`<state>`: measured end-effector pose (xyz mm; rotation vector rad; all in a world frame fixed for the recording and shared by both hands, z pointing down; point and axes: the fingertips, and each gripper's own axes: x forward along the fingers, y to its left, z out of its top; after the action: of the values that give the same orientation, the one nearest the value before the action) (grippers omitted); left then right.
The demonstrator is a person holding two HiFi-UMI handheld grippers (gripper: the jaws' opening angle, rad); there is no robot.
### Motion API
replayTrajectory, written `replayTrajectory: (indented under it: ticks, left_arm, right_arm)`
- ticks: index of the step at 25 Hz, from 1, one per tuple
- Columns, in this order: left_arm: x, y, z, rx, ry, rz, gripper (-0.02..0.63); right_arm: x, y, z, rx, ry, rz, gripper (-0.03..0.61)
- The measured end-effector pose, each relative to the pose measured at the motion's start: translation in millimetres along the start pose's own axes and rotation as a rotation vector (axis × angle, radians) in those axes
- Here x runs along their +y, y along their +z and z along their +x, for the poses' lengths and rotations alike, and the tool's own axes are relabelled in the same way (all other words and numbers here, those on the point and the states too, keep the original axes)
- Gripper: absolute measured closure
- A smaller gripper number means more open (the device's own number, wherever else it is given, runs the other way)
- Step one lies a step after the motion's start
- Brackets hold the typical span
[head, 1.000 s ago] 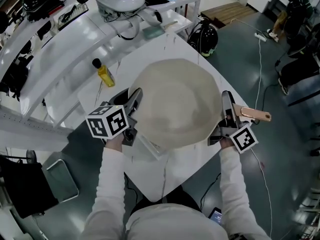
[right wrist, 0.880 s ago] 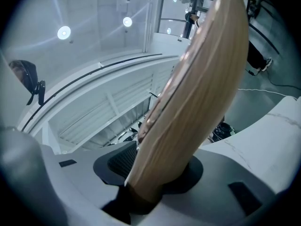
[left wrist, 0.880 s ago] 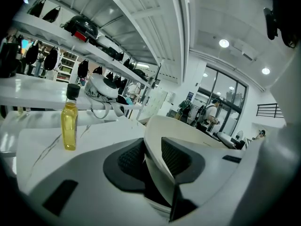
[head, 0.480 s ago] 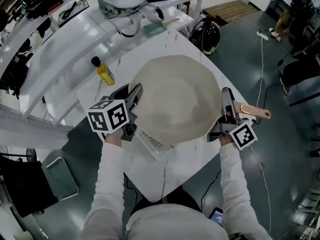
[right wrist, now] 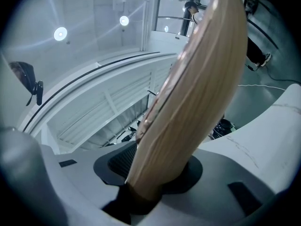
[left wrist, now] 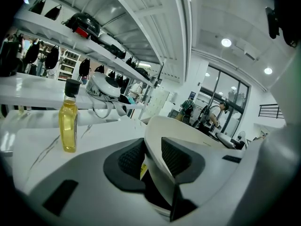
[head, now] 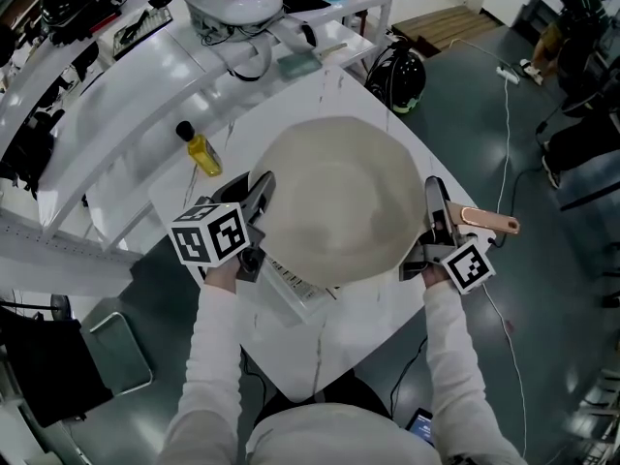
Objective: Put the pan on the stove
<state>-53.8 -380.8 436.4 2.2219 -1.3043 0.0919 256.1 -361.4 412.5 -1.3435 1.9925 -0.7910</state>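
Black ribbed pads (left wrist: 130, 160) of the left gripper (left wrist: 151, 160) are pinched on the thin rim of the big cream round pan (head: 339, 201). The right gripper (right wrist: 149, 169) is clamped on the pan's pale wooden handle (right wrist: 188, 88) near its root. Both hold the pan, neither is empty.

The pan sits between the two grippers over the white marble-look table (head: 373, 313). The handle's long axis runs out to the pan's right, past the right gripper. The left gripper is on the pan's opposite edge, so both arms are equally near.

A flat white slab (head: 298, 291) pokes out from under the pan's near-left edge. It is probably the stove, but I can't tell for sure. If so, the target lies straight below the pan. A yellow oil bottle with a black cap (head: 201, 150) stands off the pan's far-left side.

Versus a second ago the pan is almost where it was, and slightly more of the slab shows.
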Motion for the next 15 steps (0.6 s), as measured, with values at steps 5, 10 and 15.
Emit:
replayTrajectory:
  ticks: [5,10,15]
  left_arm:
    - [0.2,1.3,2.2,-0.002,-0.003,-0.007,0.494]
    - [-0.4,2.0,4.4,-0.003,-0.004,-0.007,0.494]
    - [-0.3,0.9,5.0,-0.009,-0.008,-0.006,0.492]
  right_arm:
    - [-1.9,0.6,2.9,-0.003,0.008,0.006,0.408]
    - [-3.4,1.6,5.1,-0.001,0.012,0.006,0.408]
    - [-4.3,1.5,4.5,-0.008,0.021,0.016,0.408]
